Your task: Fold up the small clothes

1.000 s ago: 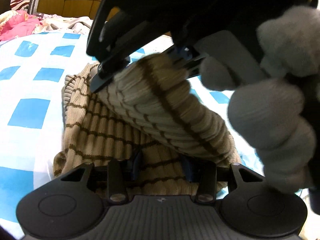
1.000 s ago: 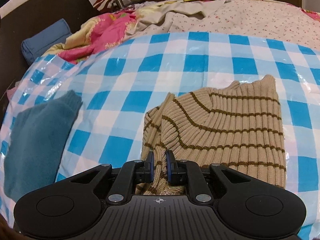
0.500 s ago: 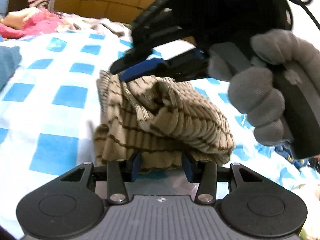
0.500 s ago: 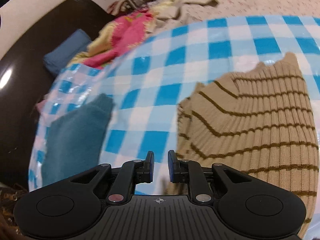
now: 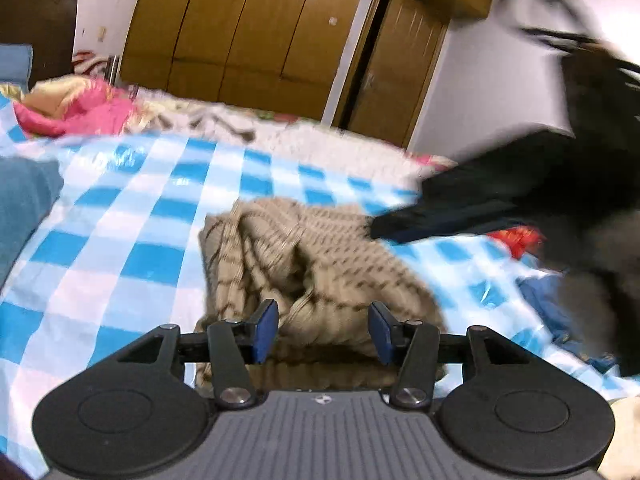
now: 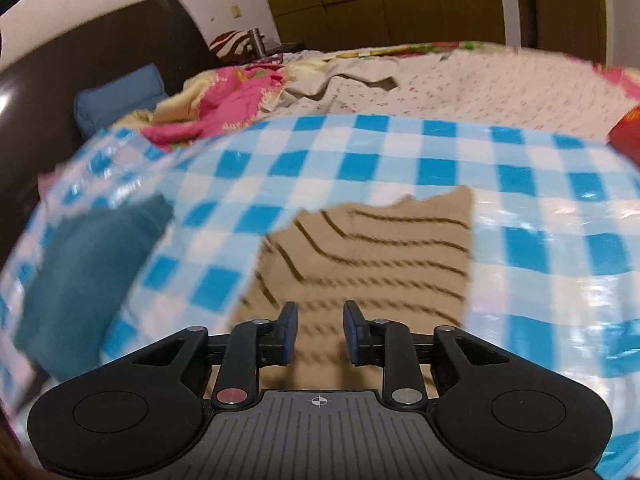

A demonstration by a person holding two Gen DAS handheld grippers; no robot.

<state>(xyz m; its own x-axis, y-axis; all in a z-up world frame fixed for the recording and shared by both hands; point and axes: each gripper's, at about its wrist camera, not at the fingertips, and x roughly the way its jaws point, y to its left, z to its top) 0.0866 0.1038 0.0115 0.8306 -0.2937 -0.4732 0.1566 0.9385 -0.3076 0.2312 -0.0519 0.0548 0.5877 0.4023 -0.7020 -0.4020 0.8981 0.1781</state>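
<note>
A beige ribbed sweater with brown stripes (image 5: 312, 264) lies in a folded heap on the blue-and-white checked sheet (image 5: 132, 220). My left gripper (image 5: 323, 330) hovers at its near edge. Its jaws are opening, and a roll of the knit lies between the blue pads without being pinched. The right gripper (image 5: 480, 208) is a blurred black shape at the right, held by a grey-gloved hand (image 5: 600, 280). In the right wrist view the right gripper (image 6: 320, 332) hangs over the sweater (image 6: 372, 256), its jaws opening with nothing between them.
A teal garment (image 6: 88, 272) lies left of the sweater on the checked sheet (image 6: 360, 152). Behind are a pink blanket (image 6: 224, 108), a blue pillow (image 6: 120, 96) against a dark headboard, and a red thing (image 6: 628, 136) at the right. Wooden wardrobes (image 5: 260, 40) line the far wall.
The right gripper let go of the lifted sweater fold and pulled away to the right, its jaws parting. The fold dropped onto the heap. The left gripper's jaws widened and it tilted up.
</note>
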